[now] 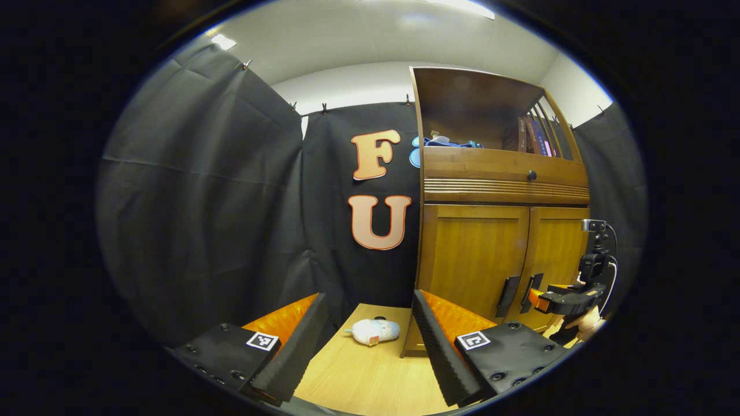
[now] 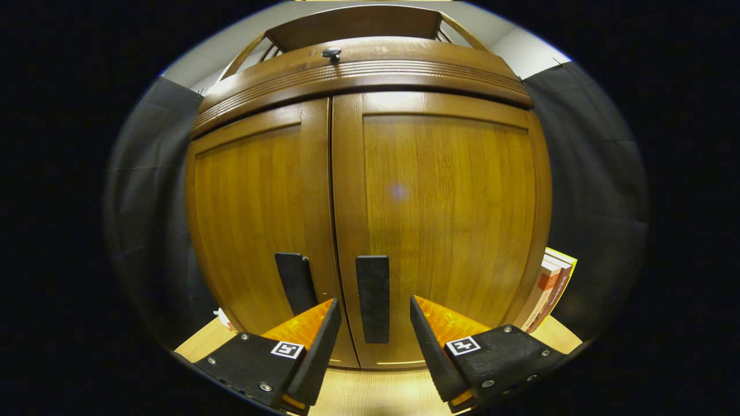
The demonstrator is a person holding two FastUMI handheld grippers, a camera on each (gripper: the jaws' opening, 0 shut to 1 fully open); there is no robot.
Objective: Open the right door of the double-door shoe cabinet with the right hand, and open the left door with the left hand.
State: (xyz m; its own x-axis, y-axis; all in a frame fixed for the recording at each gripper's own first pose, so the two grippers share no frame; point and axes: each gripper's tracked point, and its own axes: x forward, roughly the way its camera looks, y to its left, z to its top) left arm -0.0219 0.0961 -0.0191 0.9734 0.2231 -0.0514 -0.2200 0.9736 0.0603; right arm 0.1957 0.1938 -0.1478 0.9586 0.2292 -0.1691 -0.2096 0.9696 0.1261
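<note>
at twelve o'clock of the right gripper [image 2: 370, 323], seen in the right gripper view, the shoe cabinet [image 2: 370, 75] close up, both doors closed. right door [image 2: 445, 219] and left door [image 2: 254, 214] meeting at a seam just left of centre, each with a dark upright handle near its lower inner edge. fingers spread wide, straddling the right door's handle [image 2: 373, 297] without touching it; left door's handle [image 2: 296, 283] at about eleven o'clock of the gap. books [image 2: 552, 289] leaning beside the cabinet at three o'clock. in the left gripper view, left gripper [image 1: 370, 341] spread apart too, holding nothing, over a wooden tabletop [image 1: 358, 375]. a small white plush toy [image 1: 374, 331] lying between the fingers, farther off. cabinet at two o'clock, well apart, with the other gripper in front of its handles at three o'clock.
</note>
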